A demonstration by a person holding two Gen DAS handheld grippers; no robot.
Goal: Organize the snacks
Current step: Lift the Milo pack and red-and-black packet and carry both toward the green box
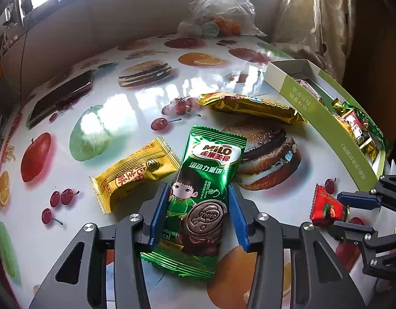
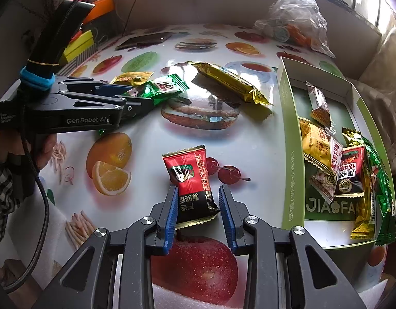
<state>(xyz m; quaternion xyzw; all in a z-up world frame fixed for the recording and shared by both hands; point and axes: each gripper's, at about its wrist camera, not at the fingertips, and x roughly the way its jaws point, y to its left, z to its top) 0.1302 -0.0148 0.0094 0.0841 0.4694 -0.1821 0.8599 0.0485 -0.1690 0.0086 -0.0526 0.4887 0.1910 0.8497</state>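
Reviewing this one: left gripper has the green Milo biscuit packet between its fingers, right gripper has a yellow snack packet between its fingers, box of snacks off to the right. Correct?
Not quite. The packet between the right gripper's fingers is red and black, not yellow, as the right wrist view shows. The rest stands: the green Milo biscuit packet sits between the left gripper's fingers, and the box of snacks is on the right.

This looks like a lived-in home: a tabletop (image 1: 146, 97) covered in a glossy fruit-and-burger print stands by a curtained window (image 1: 308, 13), with a phone (image 1: 61, 97), a crumpled plastic bag (image 1: 223, 2) and, seemingly, household clutter (image 2: 79, 41) at its edge.
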